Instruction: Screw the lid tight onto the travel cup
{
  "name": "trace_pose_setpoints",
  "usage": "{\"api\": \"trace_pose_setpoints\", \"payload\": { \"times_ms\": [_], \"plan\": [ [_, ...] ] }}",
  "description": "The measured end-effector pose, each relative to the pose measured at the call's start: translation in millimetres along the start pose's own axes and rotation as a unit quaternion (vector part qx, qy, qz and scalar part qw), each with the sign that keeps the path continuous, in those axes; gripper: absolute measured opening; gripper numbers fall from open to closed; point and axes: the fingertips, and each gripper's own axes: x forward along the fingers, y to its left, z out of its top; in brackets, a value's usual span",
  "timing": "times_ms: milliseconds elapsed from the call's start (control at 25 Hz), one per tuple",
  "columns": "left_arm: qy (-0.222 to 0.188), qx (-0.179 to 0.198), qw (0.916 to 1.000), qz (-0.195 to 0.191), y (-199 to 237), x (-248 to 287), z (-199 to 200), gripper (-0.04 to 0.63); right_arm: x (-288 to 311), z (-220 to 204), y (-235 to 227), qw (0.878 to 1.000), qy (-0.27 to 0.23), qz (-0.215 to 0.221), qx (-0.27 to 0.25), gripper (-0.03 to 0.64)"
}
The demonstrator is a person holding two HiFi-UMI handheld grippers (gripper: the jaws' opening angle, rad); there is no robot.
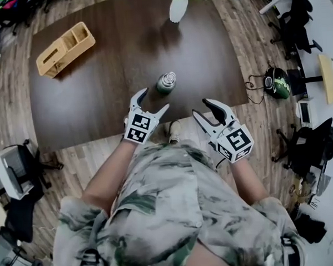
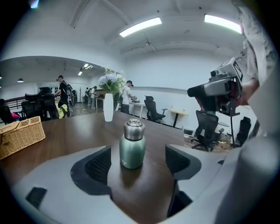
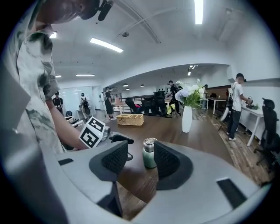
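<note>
A small green travel cup (image 1: 165, 83) with a steel lid on top stands upright on the dark wooden table (image 1: 98, 100), near its front edge. My left gripper (image 1: 155, 99) hovers just short of the cup, open, jaws spread wide. In the left gripper view the cup (image 2: 132, 144) stands beyond the open left gripper (image 2: 136, 164), untouched. My right gripper (image 1: 200, 107) is off the table's front edge, to the right of the cup, also open. From the right gripper view the cup (image 3: 149, 154) shows past the empty right gripper (image 3: 136, 159).
A wicker basket (image 1: 64, 49) sits at the table's far left and a white vase (image 1: 177, 7) with flowers at the far edge. Office chairs (image 1: 294, 23) and a bag (image 1: 276, 82) stand to the right. People move about in the background.
</note>
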Motion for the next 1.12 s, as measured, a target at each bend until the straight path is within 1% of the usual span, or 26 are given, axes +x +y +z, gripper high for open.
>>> {"api": "trace_pose_setpoints", "payload": {
  "times_ms": [240, 440, 600, 920, 1120],
  "plan": [
    [0.008, -0.013, 0.9996, 0.021, 7.7, 33.8, -4.1, 0.377, 0.6, -1.2, -25.7, 1.0, 0.013, 0.017, -0.009, 0.204],
    [0.008, -0.022, 0.999, 0.037, 17.2, 59.4, -9.8, 0.385, -4.2, -8.6, -45.5, 0.999, 0.031, 0.024, -0.014, 0.206],
    [0.003, -0.029, 0.9986, 0.044, 16.4, 76.1, -11.9, 0.394, -11.3, -12.0, -62.4, 0.998, 0.044, 0.027, -0.02, 0.206],
    [-0.003, -0.026, 0.9972, 0.07, 22.9, 93.3, -15.4, 0.396, -8.3, -17.4, -72.9, 0.996, 0.064, 0.051, -0.037, 0.206],
    [0.0, -0.022, 0.9966, 0.079, 26.6, 102.6, -18.0, 0.397, -6.7, -20.0, -76.6, 0.995, 0.067, 0.068, -0.042, 0.206]
  ]
}}
